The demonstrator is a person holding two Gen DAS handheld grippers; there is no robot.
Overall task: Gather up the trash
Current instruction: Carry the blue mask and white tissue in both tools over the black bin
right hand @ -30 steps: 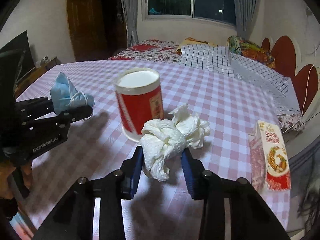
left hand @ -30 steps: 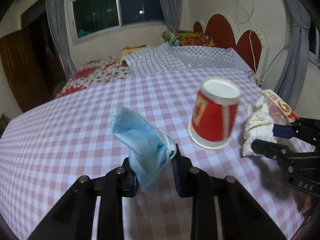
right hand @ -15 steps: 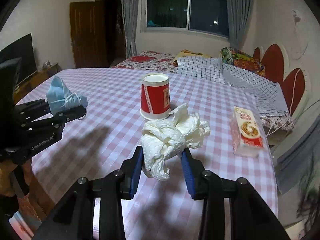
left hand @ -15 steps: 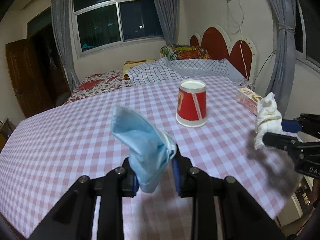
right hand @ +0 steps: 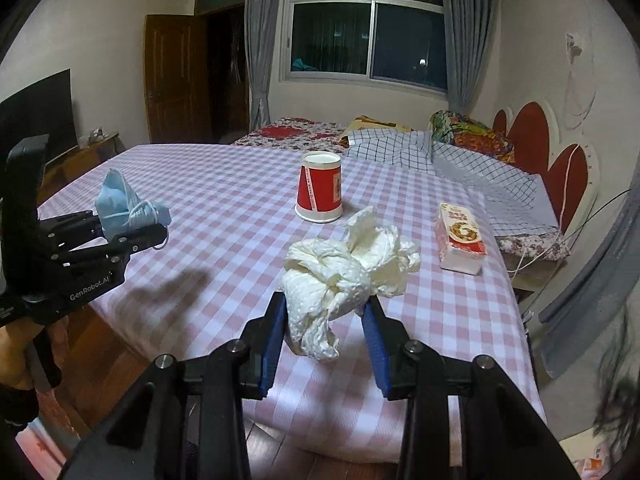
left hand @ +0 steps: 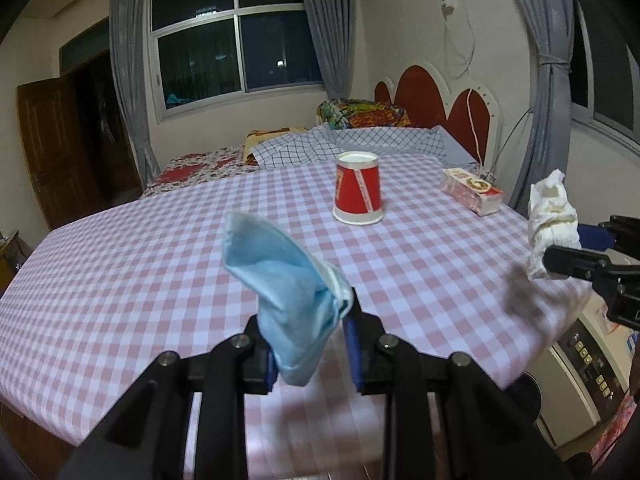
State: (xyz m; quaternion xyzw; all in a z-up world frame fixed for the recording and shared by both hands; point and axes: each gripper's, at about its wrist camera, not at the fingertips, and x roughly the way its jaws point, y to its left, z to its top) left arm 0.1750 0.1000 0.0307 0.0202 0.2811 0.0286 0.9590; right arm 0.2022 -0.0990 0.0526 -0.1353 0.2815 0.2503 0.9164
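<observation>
The crumpled blue face mask (left hand: 286, 292) is pinched between the jaws of the left gripper (left hand: 310, 344), held up off the table with its ear loops dangling, and the wad of white tissue paper (right hand: 340, 276) is clamped the same way in the right gripper (right hand: 326, 336), so both tools are closed on a piece of trash and neither piece touches the pink-checked tablecloth (left hand: 140, 264). Both loads hang near the front edge of the table, which looks to me like the carry step: the pieces are picked up and need to go to a bin. No bin shows in either view, so I cannot tell where it stands; the next move, I'd judge, calls for carrying both hands clear of the table edge while keeping the squeeze firm, since the mask and the tissue are soft and could slip if the grip eases. Left on the table are an upside-down red paper cup (left hand: 358, 189) near the middle and a small carton (right hand: 460, 236) lying well apart from it toward the far right edge; both seem likely trash for a later trip. Beyond the table are a bed (right hand: 304, 132) with a checked sheet and a red scalloped headboard (left hand: 436, 100). A white appliance (left hand: 580, 376) sits low beside the table's right corner and could crowd the right hand's path.
</observation>
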